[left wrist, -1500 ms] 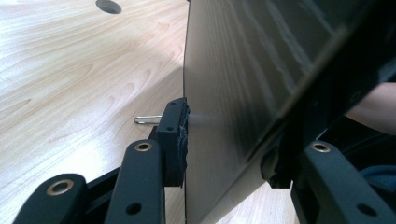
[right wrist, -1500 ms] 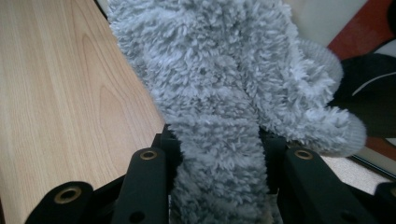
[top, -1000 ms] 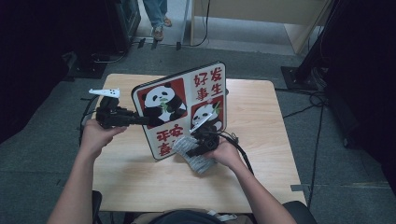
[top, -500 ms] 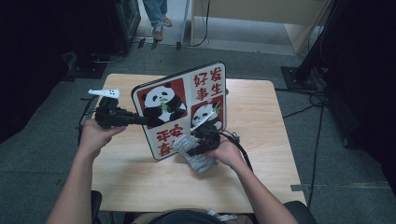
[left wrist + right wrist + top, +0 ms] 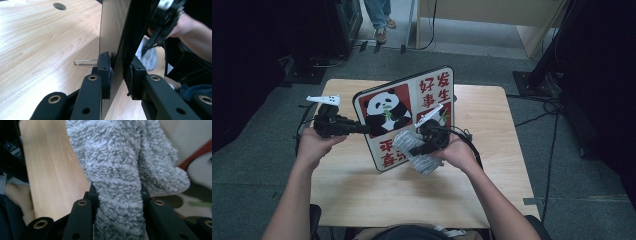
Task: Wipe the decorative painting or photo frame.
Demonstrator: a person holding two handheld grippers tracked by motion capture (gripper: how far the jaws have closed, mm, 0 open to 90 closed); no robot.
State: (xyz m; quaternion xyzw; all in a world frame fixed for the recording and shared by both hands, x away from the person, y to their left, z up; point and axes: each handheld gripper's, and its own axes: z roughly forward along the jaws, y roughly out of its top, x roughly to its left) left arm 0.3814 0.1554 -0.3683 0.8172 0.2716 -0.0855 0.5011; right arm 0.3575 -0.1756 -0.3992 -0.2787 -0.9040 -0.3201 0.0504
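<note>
A panda sign board (image 5: 404, 107) with red characters stands tilted on the wooden table (image 5: 362, 200). My left gripper (image 5: 364, 130) grips its left edge; its jaws have just been closing and now clamp the board's edge (image 5: 112, 30) between the pads (image 5: 105, 67). My right gripper (image 5: 412, 150) is shut on a grey fluffy cloth (image 5: 422, 160), held against the lower front of the board. Up close, the cloth (image 5: 117, 157) bulges between the right gripper's (image 5: 117, 192) jaws, with the board's white and red face (image 5: 190, 135) behind it.
A thin wire stand (image 5: 85, 62) lies on the table behind the board, and a round cable hole (image 5: 59, 6) sits farther off. A person's legs (image 5: 379, 15) stand on the floor beyond the table. Cables (image 5: 557, 107) run along the floor at right.
The right gripper has lifted a little with the cloth along the board's face. The left gripper and the board have stayed where they were.
</note>
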